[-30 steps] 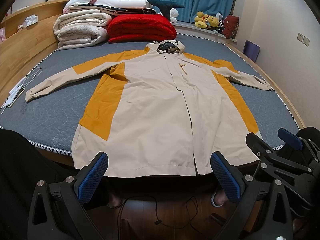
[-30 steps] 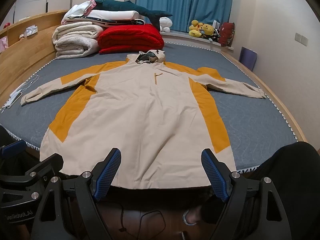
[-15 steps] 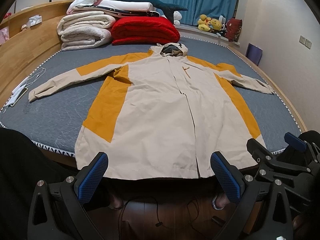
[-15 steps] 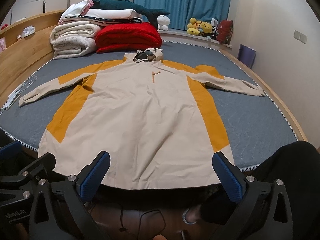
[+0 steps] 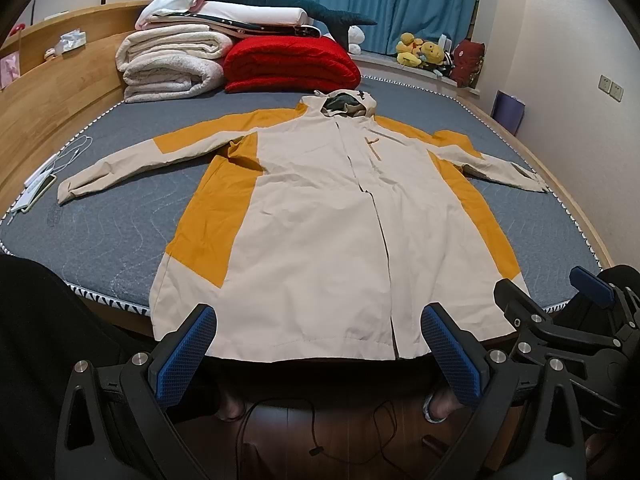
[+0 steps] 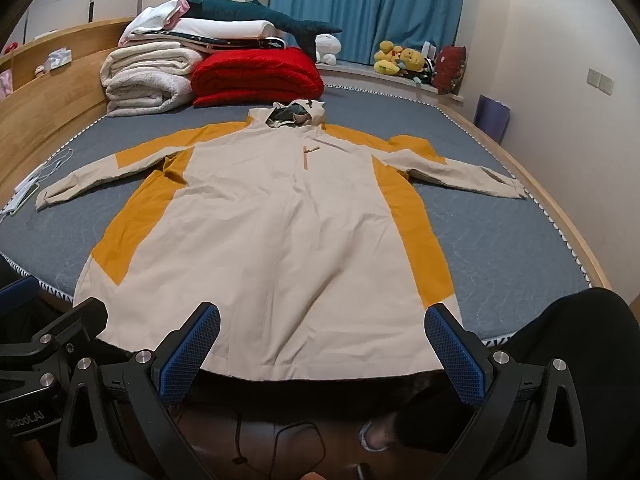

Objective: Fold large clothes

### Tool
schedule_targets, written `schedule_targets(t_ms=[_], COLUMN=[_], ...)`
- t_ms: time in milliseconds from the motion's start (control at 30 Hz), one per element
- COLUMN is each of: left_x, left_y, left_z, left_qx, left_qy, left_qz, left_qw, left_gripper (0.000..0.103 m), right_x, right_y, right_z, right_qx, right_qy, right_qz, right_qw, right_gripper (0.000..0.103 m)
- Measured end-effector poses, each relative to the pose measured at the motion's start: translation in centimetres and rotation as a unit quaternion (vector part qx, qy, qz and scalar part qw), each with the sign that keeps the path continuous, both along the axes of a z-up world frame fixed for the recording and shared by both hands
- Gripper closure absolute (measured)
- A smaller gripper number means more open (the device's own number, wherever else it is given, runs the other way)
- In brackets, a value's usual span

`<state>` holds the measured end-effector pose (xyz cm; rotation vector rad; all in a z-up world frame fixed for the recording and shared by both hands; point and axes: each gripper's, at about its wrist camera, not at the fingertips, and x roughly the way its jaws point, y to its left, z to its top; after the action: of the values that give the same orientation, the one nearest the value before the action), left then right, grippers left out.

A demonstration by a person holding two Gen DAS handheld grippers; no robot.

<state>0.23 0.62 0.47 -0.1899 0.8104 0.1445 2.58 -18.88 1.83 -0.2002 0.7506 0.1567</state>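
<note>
Beige jacket (image 5: pixel 320 220) apparently beyond fingers (image 5: pixel 184 352).

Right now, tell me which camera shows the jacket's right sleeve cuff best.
The right wrist view: the cuff lies whole on the bed, clear of the edge. The left wrist view shows it smaller, squeezed toward the side.

Your left gripper (image 5: pixel 318 350) sits at 6 o'clock with its blue pads spread wide, just short of the hem of the beige and mustard jacket (image 5: pixel 320 240). The jacket lies flat on the grey bed (image 5: pixel 120 224), front up, sleeves out toward 9 and 3 o'clock, hood at 12. Your right gripper (image 5: pixel 560 320) shows at 4 o'clock. Folded blankets (image 5: pixel 172 64) are stacked at 11 o'clock.
</note>
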Motion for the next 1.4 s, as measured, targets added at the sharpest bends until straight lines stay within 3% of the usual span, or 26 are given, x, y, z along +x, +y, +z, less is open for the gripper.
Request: schedule_targets(t_ms=[400, 633, 700, 867, 1100, 1267, 1400], left_x=[-0.1, -0.6, -0.9, -0.1, 3.7, 8.9, 13.7], left_y=[-0.2, -0.1, 0.0, 0.7, 3.8, 7.3, 11.1], left_z=[0.5, 2.7, 3.7, 7.6, 10.6, 10.8, 10.5], left_qx=[0.0, 0.024, 0.036, 0.062, 0.045, 0.057, 0.076], left_qy=[-0.008, -0.043, -0.066, -0.114, -0.131, -0.144, -0.156], left_qz=[-0.001, 0.003, 0.004, -0.004, -0.01, -0.013, -0.01], left_qw=[1.0, 0.9988, 0.9972, 0.9916, 0.9903, 0.9879, 0.9848], left_gripper=[0.001, 0.001, 0.005, 0.026, 0.031, 0.055, 0.063], right_x=[0.0, -0.3, -0.3, -0.1, 1.2, 4.8, 9.4], right_y=[-0.2, -0.1, -0.3, -0.9, -1.9, -0.5, 0.5], right_z=[0.1, 0.6, 1.3, 4.0, 8.4, 10.3, 11.6], right_qx=[0.005, 0.01, 0.016, 0.041, 0.063, 0.047, 0.055], right_qy=[-0.003, -0.011, -0.023, -0.068, -0.141, -0.166, -0.169], right_qz=[0.001, 0.006, 0.004, 0.001, -0.003, 0.019, 0.041], right_qw=[1.0, 1.0, 1.0, 0.997, 0.988, 0.985, 0.983], right_gripper=[0.001, 0.001, 0.001, 0.001, 0.004, 0.01, 0.029])
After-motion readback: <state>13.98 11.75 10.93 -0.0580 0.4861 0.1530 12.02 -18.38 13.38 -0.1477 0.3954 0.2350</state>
